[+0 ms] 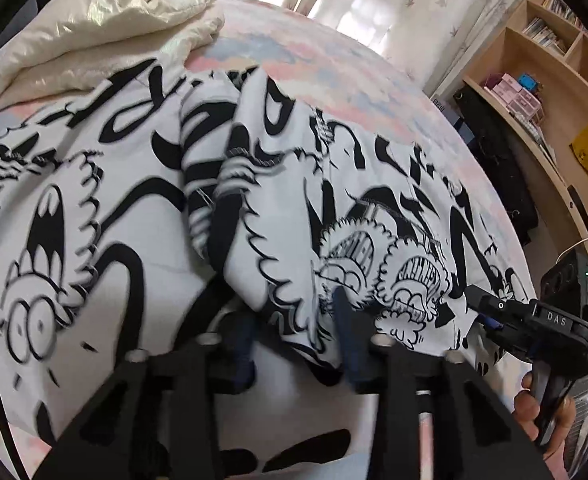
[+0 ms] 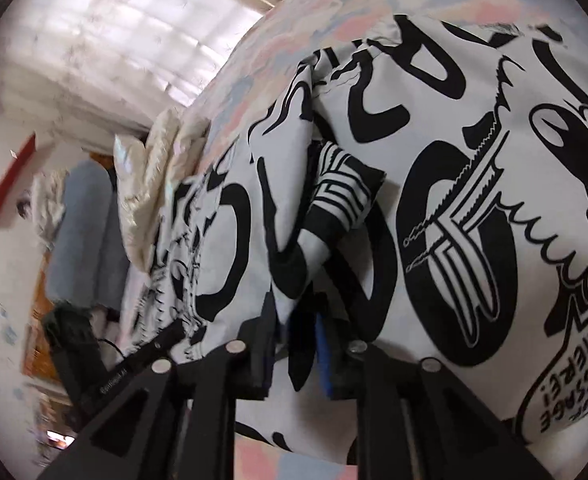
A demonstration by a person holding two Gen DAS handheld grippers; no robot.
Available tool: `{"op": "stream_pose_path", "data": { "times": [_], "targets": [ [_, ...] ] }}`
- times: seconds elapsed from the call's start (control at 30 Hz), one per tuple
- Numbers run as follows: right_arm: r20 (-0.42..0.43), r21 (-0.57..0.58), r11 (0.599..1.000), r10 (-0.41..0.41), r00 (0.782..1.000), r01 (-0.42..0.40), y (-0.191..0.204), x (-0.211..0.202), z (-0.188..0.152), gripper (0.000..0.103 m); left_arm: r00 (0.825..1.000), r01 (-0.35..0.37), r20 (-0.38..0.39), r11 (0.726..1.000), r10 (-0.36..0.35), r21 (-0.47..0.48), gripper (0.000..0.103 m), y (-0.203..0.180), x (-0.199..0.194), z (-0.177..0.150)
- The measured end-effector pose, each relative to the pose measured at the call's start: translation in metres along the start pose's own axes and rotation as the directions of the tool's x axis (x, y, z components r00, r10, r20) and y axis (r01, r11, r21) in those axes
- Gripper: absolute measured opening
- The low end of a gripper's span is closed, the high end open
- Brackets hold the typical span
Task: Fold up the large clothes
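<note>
My left gripper [image 1: 297, 340] has its blue fingers [image 1: 347, 344] partly closed around a raised fold of the shirt [image 1: 114, 168], and cloth sits between them, so I judge it pinched, though blur keeps me from being sure how tight. My right gripper [image 2: 294, 356] is nearly closed on another bunched edge of the same shirt [image 2: 473, 200], with fabric running down between its fingers [image 2: 321, 360].

The white shirt with black cartoon print lies spread across the pastel bed cover [image 1: 333, 52], with a ridge of cloth lifted through its middle. A cream quilt [image 1: 102, 20] sits heaped just beyond it, and shelves [image 1: 533, 92] stand off to the side.

I judge I am mid-fold, carrying one side over. Next I should move both grips together, lay the edge flat, then let go.
</note>
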State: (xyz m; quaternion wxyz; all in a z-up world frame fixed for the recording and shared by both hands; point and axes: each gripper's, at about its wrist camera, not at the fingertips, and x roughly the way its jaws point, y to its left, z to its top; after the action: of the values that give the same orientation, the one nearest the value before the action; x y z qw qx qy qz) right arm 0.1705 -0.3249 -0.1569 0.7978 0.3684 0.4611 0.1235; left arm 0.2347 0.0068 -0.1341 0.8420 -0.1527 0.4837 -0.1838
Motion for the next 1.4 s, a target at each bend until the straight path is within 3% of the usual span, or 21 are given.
{"op": "stream_pose_path", "data": {
  "times": [0.07, 0.17, 0.33, 0.37, 0.4, 0.43, 0.47, 0.5, 0.6, 0.67, 0.77, 0.83, 0.9, 1.2, 1.4],
  "targets": [
    [0.013, 0.012, 1.000, 0.009, 1.000, -0.009, -0.003, 0.000, 0.006, 0.032, 1.000, 0.007, 0.016, 1.000, -0.006, -0.015, 0.055, 0.009, -0.003, 0.005],
    [0.037, 0.047, 0.998, 0.036, 0.999, -0.038, -0.007, 0.002, 0.018, 0.044, 0.999, 0.040, 0.022, 0.996, -0.038, -0.081, 0.056, 0.024, -0.002, 0.015],
    [0.075, 0.125, 0.989, 0.074, 0.994, -0.083, -0.018, 0.012, 0.038, 0.045, 0.997, 0.072, 0.022, 0.983, -0.070, -0.168, 0.056, 0.049, 0.015, 0.035],
    [0.093, 0.122, 0.989, 0.075, 0.993, -0.087, -0.019, 0.013, 0.041, 0.045, 0.997, 0.071, 0.024, 0.983, -0.068, -0.172, 0.052, 0.049, 0.017, 0.037],
    [0.105, 0.107, 0.991, 0.064, 0.992, -0.076, -0.017, 0.014, 0.044, 0.043, 0.998, 0.069, 0.024, 0.983, -0.065, -0.172, 0.039, 0.050, 0.019, 0.040],
    [0.120, 0.073, 0.997, 0.024, 0.993, -0.033, -0.013, 0.014, 0.046, 0.037, 0.998, 0.069, 0.019, 0.982, -0.067, -0.174, 0.032, 0.051, 0.020, 0.042],
    [0.136, 0.035, 0.999, -0.010, 0.991, 0.005, -0.008, 0.011, 0.047, 0.015, 0.998, 0.063, 0.010, 0.982, -0.062, -0.180, 0.021, 0.050, 0.021, 0.042],
    [0.155, -0.017, 0.999, -0.029, 0.987, 0.032, 0.001, 0.006, 0.046, 0.012, 0.998, 0.063, 0.018, 0.982, -0.060, -0.180, 0.012, 0.048, 0.018, 0.041],
    [0.234, -0.120, 0.984, -0.100, 0.967, 0.131, 0.020, -0.008, 0.039, 0.009, 1.000, 0.003, 0.026, 0.990, 0.001, -0.139, 0.009, 0.037, 0.013, 0.033],
    [0.225, -0.149, 0.964, -0.183, 0.957, 0.220, 0.021, 0.000, 0.033, 0.009, 0.999, -0.035, -0.001, 0.991, 0.036, -0.132, 0.009, 0.037, 0.020, 0.024],
    [0.136, -0.141, 0.954, -0.244, 0.960, 0.263, 0.004, 0.020, 0.027, 0.010, 1.000, -0.028, -0.004, 0.990, 0.027, -0.139, 0.011, 0.043, 0.023, 0.016],
    [0.141, -0.138, 0.954, -0.246, 0.959, 0.265, 0.006, 0.014, 0.023, 0.012, 0.999, -0.054, -0.008, 0.992, 0.053, -0.118, 0.013, 0.039, 0.016, 0.016],
    [0.145, -0.145, 0.951, -0.254, 0.956, 0.274, 0.011, 0.003, 0.020, 0.013, 0.996, -0.091, 0.001, 0.992, 0.091, -0.083, 0.024, 0.031, 0.006, 0.014],
    [0.183, -0.254, 0.931, -0.220, 0.958, 0.262, 0.064, -0.062, -0.011, 0.016, 0.979, -0.192, 0.083, 0.981, 0.188, 0.034, 0.042, -0.009, -0.062, -0.005],
    [0.204, -0.364, 0.884, -0.231, 0.951, 0.293, 0.106, -0.118, -0.045, 0.016, 0.968, -0.217, 0.144, 0.973, 0.205, 0.075, 0.049, -0.034, -0.120, -0.022]
  ]
}}
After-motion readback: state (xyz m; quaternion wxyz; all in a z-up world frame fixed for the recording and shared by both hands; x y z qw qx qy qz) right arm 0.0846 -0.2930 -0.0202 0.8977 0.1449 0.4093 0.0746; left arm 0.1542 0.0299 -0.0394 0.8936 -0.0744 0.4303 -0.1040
